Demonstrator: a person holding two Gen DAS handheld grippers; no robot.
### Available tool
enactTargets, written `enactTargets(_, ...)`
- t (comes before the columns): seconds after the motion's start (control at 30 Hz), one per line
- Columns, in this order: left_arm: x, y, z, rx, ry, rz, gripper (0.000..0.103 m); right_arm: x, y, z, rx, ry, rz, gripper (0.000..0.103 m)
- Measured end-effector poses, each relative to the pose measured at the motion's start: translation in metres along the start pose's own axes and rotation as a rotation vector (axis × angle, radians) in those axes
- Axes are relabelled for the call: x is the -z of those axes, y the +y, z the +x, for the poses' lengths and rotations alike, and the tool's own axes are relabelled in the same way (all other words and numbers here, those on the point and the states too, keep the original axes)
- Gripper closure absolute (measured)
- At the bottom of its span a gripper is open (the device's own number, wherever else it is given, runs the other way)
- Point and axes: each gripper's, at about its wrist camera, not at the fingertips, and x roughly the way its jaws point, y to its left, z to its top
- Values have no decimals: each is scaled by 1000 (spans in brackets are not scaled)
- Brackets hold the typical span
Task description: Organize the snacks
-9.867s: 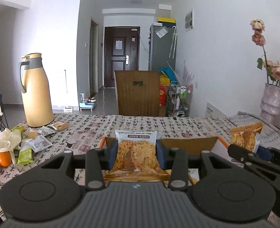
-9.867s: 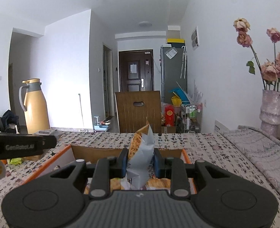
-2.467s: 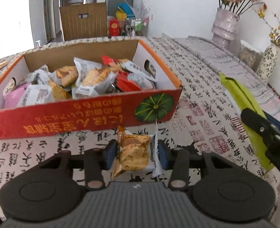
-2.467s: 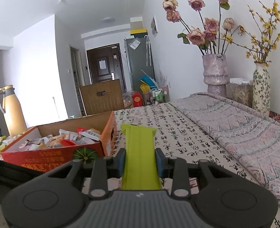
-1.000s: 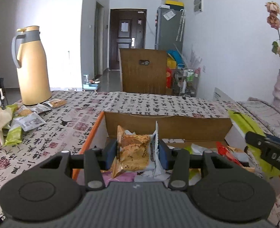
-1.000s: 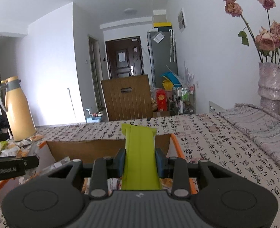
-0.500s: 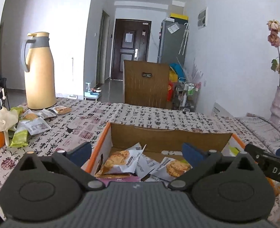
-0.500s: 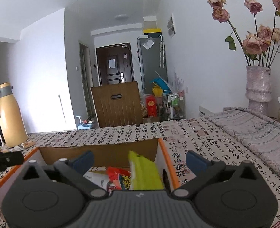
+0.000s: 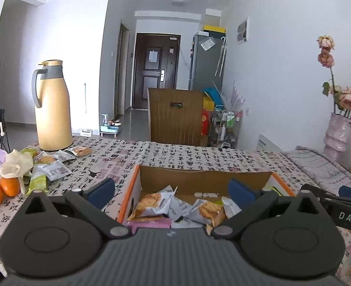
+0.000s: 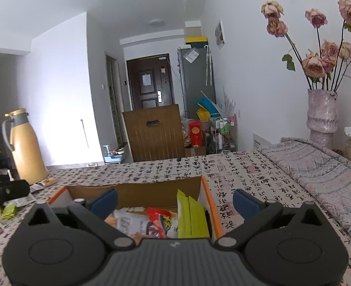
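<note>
An orange-rimmed cardboard box (image 9: 199, 178) sits on the patterned table and holds several snack packets. My left gripper (image 9: 171, 190) is open and empty above its near left part, over a cracker packet (image 9: 149, 205). My right gripper (image 10: 174, 200) is open and empty above the same box (image 10: 137, 191), over its right end. A lime green packet (image 10: 189, 214) stands against the box's right wall, next to a red packet (image 10: 157, 214). The right gripper's body shows at the right edge of the left wrist view.
More snack packets (image 9: 53, 169), oranges (image 9: 1, 189) and a tan thermos (image 9: 52, 106) lie at the table's left. A vase of dried roses (image 10: 322, 112) stands at the right. A wooden chair (image 9: 176, 116) is behind the table.
Both grippers opened and let go of their packets, the cracker packet and the green packet, which now lie in the box. Both grippers have since lifted slightly.
</note>
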Motion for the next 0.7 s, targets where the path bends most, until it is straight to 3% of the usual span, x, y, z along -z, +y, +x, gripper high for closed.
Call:
enactTargets(0.4,30,13,-80,62,-12,60,0,26,13,-86,-47,26,-54,0)
enactTargets(0.7,67,23,-105,86,68,66,0,64,17,-123,-62,103,-72,0)
